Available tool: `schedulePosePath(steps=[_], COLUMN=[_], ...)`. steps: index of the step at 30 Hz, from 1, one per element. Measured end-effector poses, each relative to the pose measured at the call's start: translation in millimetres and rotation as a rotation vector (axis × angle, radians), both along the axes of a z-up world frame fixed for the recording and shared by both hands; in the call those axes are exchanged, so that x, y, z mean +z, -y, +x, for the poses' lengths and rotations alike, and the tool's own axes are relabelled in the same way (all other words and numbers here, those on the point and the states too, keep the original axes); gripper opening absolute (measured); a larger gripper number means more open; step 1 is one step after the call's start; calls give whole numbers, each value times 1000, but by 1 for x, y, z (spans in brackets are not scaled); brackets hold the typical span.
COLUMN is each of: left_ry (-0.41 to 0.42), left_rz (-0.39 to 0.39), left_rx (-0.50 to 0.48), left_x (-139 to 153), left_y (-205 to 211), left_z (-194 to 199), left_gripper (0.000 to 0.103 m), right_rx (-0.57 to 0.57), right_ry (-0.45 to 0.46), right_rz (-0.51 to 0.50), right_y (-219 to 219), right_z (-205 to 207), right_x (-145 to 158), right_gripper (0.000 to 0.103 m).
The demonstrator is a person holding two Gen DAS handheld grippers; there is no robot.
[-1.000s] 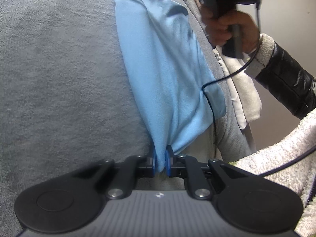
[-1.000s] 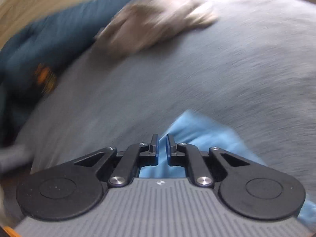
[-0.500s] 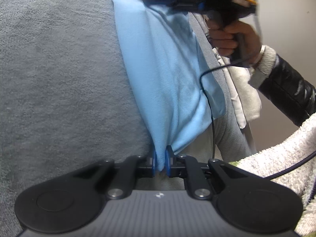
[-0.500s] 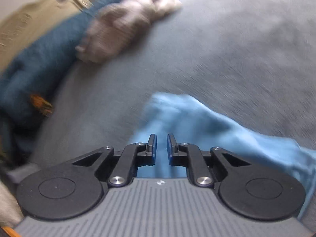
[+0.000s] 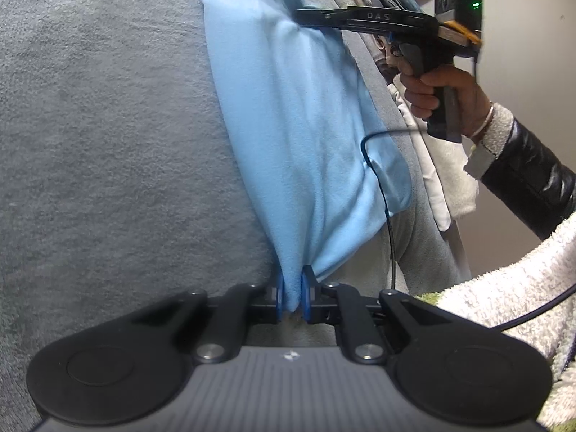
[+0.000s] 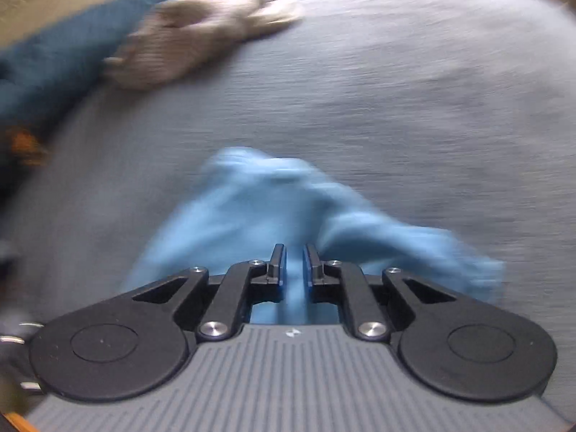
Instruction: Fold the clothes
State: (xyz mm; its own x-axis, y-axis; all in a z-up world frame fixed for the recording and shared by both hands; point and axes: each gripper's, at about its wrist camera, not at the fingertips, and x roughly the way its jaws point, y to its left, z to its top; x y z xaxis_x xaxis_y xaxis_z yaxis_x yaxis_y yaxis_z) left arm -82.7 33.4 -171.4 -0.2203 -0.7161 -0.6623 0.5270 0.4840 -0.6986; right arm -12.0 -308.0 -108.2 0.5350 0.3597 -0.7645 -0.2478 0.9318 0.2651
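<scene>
A light blue cloth [image 5: 298, 126] lies stretched along the grey bed cover [image 5: 108, 144]. My left gripper [image 5: 292, 295] is shut on its near corner, the fabric pinched between the blue pads. My right gripper [image 5: 300, 18], held in a hand [image 5: 442, 93], meets the cloth's far part from the right. In the blurred right wrist view the blue cloth [image 6: 252, 198] bunches up in front of the right gripper [image 6: 294, 259]. Its jaws are closing, with a fold of the cloth between the pads.
A teal garment [image 6: 54, 54] and a beige one [image 6: 201, 32] lie at the cover's far left edge. White fabric [image 5: 432, 180] hangs off the bed's right side. A fluffy white sleeve [image 5: 504, 295] and a black cable [image 5: 390, 223] cross the lower right.
The right gripper swung along the cloth's far part and lower in the left wrist view. More blue cloth now fills its own view, running between the jaws. The left gripper kept still.
</scene>
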Motion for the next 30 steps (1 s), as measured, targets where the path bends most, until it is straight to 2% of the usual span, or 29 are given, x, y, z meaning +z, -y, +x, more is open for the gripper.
schedulePosePath(steps=[1,3,5,8,10,11,13,15,16,17,19,21,25,26,28,29,30], left_ry=[1,4,6,7,7,7,11,14,14,15,16,15,4,1,0,2,4], left_rz=[0,-1,0,-1,0,0,-1,-1,0,0,1,2,5,7,7,5,3], left_rx=[1,2,2,-5,-10,-10,-12,-9,-6,-6,-7,-13,-17,-16,-14,-12,-10], left_x=[0,-1,-3,-3,-1,1,1,3,2,2,2,2,1,1,1,1,2], left_y=[3,4,7,9,9,8,10,10,18,18,18,20,20,20,18,18,18], left_z=[-1,-4,-1,-2,-1,0,0,-1,1,0,0,2,5,5,4,4,3], left_gripper=[11,11,11,11,11,11,11,11,12,11,12,12,12,12,12,14,14], right_rx=[-55,-155,-254,-114,14,54,28,-113,-195,-276,-274,-149,223,291,384,413,412], right_ry=[17,59,100,115,83,65,39,44,54,63,62,55,18,-17,-108,-117,-146], right_rz=[-36,-43,-49,15,32,-9,-132,-128,-138,-147,-12,42,27,-20,-188,-236,-233], right_y=[12,36,61,43,20,9,10,36,49,63,76,59,-11,-23,-28,-20,-7], right_z=[-1,-10,-20,-40,-49,-55,-56,-57,-58,-59,-65,-72,-96,-103,-118,-129,-134], right_x=[0,13,26,35,23,17,2,5,10,15,25,29,14,5,-10,-9,-2], right_gripper=[2,9,9,9,8,7,4,4,10,10,10,10,8,8,7,7,7])
